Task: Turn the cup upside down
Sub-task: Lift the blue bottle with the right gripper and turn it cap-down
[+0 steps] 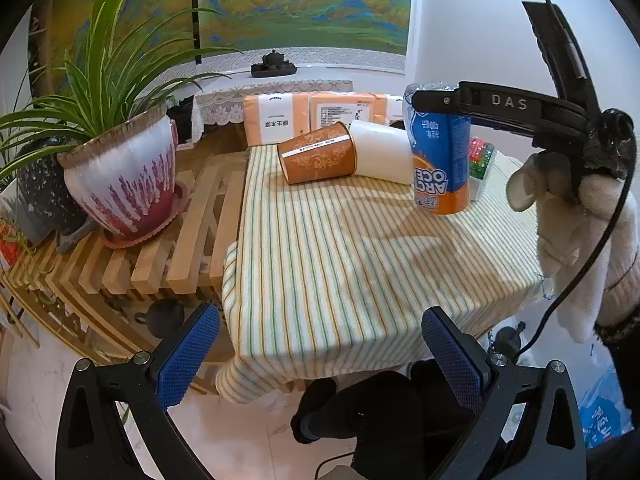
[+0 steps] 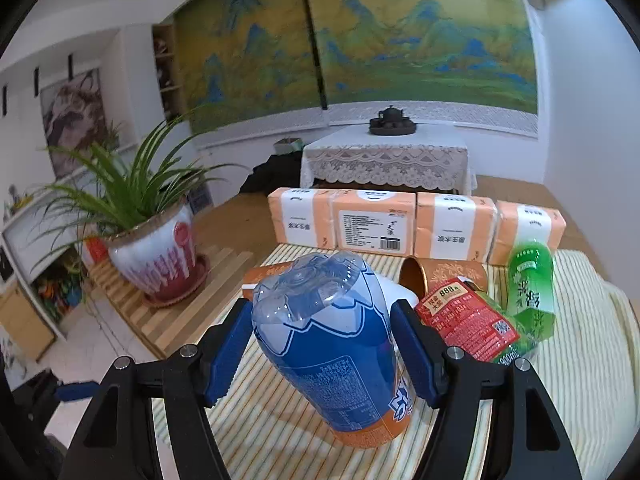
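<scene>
The cup (image 2: 332,356) is a clear plastic cup with a blue and orange label. It stands upside down on the striped tablecloth (image 1: 340,260), base up. My right gripper (image 2: 320,344) has a blue pad on each side of the cup's upper part, about touching it. The cup (image 1: 440,160) and the right gripper's finger (image 1: 500,106) also show in the left wrist view. My left gripper (image 1: 316,356) is open and empty, near the table's front edge.
An orange paper cup (image 1: 318,154) and a white cup (image 1: 384,152) lie on their sides behind. Orange tissue packs (image 2: 376,220) line the back. A red packet (image 2: 468,320) and green bottle (image 2: 530,292) lie to the right. A potted plant (image 1: 120,176) stands on slats at left.
</scene>
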